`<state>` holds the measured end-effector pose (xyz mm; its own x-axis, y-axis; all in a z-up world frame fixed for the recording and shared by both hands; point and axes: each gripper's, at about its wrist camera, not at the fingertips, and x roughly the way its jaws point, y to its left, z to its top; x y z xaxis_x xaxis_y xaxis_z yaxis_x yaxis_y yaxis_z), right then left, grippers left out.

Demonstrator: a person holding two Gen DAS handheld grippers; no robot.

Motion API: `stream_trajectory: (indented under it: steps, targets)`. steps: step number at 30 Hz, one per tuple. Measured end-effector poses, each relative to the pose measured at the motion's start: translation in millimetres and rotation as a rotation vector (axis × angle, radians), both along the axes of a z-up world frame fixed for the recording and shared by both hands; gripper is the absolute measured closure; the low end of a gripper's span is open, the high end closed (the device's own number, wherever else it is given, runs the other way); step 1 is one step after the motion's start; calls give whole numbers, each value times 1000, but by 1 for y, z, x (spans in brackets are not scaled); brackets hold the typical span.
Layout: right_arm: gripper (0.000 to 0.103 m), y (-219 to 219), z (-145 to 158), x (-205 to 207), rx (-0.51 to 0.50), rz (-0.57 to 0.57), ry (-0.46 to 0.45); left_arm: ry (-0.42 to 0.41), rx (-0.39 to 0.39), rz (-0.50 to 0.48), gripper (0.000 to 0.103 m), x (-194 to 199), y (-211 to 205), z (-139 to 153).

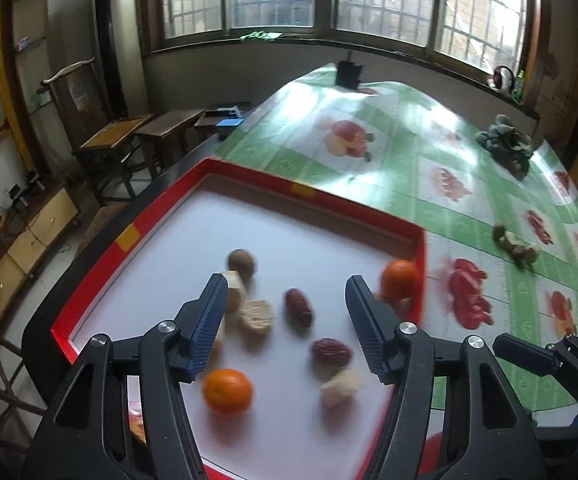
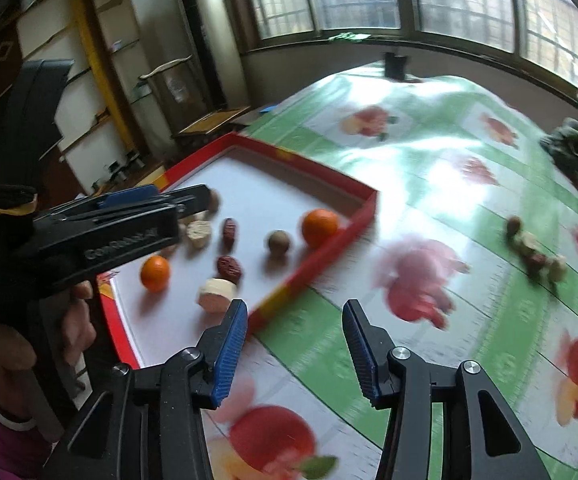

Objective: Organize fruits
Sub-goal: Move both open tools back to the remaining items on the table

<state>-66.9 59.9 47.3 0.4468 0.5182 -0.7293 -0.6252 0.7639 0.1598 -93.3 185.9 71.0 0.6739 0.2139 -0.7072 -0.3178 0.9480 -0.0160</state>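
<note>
A red-rimmed white tray (image 1: 420, 280) (image 2: 363, 208) holds two oranges (image 1: 227, 391) (image 1: 400, 279), two dark red dates (image 1: 298, 307) (image 1: 331, 351), a brown round fruit (image 1: 241, 264) and several pale slices (image 1: 255, 315). My left gripper (image 1: 285, 290) hangs open and empty above the tray; it also shows in the right wrist view (image 2: 193, 200). My right gripper (image 2: 293, 312) is open and empty over the tablecloth, just right of the tray's near corner. A small pile of loose fruits (image 1: 515, 245) (image 2: 535, 254) lies on the cloth to the right.
The table has a green-and-white fruit-print cloth (image 2: 429, 208). A dark grey-green bundle (image 1: 505, 144) (image 2: 575, 154) lies at the far right. A black box (image 1: 349, 73) stands at the far edge. Wooden chairs and stools (image 1: 129, 140) stand left of the table.
</note>
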Motion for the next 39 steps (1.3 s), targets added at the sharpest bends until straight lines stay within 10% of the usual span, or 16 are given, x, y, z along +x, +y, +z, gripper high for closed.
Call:
stream_trajectory:
  steps: [21, 39]
  targets:
    - [50, -150, -2, 19, -5, -315, -12, 80, -67, -301, 41, 38, -116, -4]
    - [67, -167, -31, 154, -77, -350, -4, 181, -90, -339, 41, 124, -155, -25]
